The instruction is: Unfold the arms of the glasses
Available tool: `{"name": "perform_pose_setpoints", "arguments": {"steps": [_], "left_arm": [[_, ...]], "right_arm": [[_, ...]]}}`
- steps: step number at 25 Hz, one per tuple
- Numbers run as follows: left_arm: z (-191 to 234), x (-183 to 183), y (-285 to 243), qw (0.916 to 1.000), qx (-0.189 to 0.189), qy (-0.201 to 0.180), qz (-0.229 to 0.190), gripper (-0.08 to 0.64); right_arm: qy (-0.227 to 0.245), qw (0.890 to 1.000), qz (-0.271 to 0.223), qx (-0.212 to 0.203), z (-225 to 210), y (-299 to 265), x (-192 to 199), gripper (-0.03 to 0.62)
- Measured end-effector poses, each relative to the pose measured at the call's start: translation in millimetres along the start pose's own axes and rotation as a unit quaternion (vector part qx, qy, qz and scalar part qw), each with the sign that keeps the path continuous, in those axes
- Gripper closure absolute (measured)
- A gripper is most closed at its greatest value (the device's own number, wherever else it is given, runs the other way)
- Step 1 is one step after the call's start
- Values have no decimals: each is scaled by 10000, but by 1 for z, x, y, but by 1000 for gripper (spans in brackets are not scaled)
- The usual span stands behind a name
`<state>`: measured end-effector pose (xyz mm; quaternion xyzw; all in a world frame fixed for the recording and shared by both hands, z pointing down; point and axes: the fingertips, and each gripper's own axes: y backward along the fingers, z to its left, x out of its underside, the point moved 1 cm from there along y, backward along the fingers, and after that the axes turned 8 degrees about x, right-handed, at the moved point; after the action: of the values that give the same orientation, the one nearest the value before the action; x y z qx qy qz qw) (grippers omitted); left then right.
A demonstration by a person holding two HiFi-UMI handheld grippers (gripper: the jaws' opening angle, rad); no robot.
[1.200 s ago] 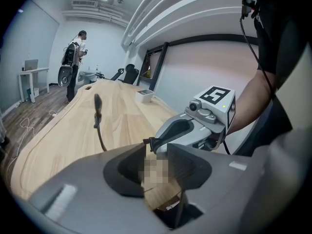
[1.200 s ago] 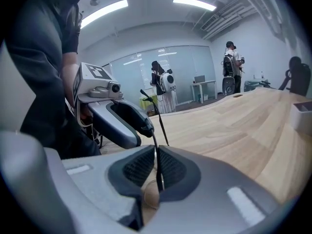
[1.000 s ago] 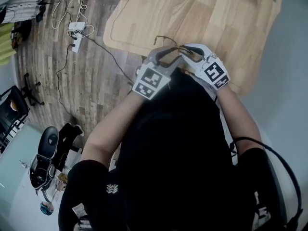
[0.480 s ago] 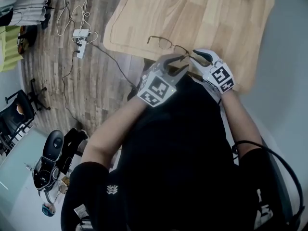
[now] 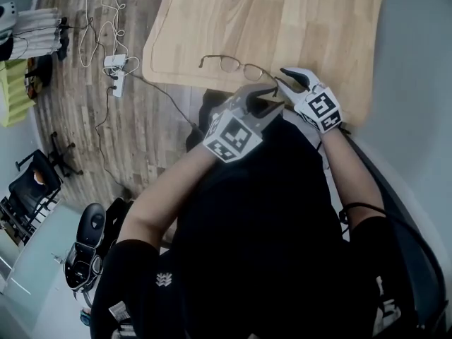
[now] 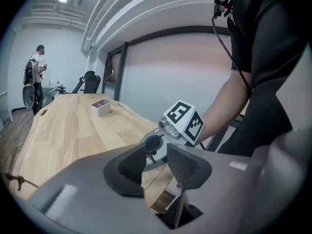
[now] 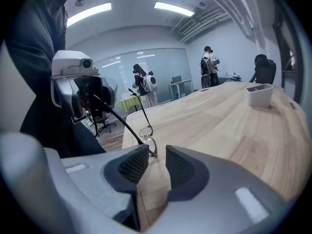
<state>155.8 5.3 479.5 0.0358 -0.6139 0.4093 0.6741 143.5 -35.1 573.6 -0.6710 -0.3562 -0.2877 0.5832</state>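
Now: pale, smooth-grained wooden table (image 5: pixel 296 20), thin wire-rimmed glasses (image 5: pixel 233 65) at its near edge.
Grey plastic left gripper (image 5: pixel 274 97): ribbed jaws slightly apart, a thin dark temple between them. White right gripper (image 5: pixel 286 82): jaws have just been opening, empty, glasses just ahead.

Steep overhead head view, low facing gripper views, shared table (image 5: pixel 282 20)

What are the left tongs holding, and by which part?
Nothing seems gripped: the left tongs stand apart, one glasses arm's end between them.
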Motion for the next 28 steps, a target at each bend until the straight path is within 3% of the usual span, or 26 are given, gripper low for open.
{"name": "perform_pose_setpoints", "arguments": {"steps": [3,6,9,13,16,19,23,25,26,28], "left_arm": [[0,-2,0,9999,147,-56,-44,417],[0,-8,10,9986,306,-420,22,417],[8,-33,33,9975,329,-536,-313,419],[42,-91,89,9889,-308,-1027,-1029,493],[73,-111,125,9821,-882,-1007,-1324,540],[105,-109,153,9779,-1344,-885,-1334,547],[133,-110,186,9677,-1941,-759,-1414,554],[140,-106,196,9656,-2068,-690,-1417,555],[141,-101,198,9665,-2068,-654,-1372,554],[145,-88,199,9694,-2054,-574,-1215,555]], "right_arm": [[-75,9995,-22,290,-9,9,0,492],[-253,9974,-107,673,-21,25,-7,492],[-456,9915,-190,1201,-34,47,-21,492],[-746,9786,-617,1814,-42,75,-64,492],[-1004,9690,-1043,2003,-37,89,-93,494],[-1098,9605,-1407,2136,-28,97,-121,508],[-1013,9515,-1469,2505,-24,105,-139,512],[-997,9458,-1483,2713,-25,108,-140,542],[-978,9431,-1486,2809,-25,110,-139,592],[-999,9380,-1470,2977,-27,113,-138,592]]}}
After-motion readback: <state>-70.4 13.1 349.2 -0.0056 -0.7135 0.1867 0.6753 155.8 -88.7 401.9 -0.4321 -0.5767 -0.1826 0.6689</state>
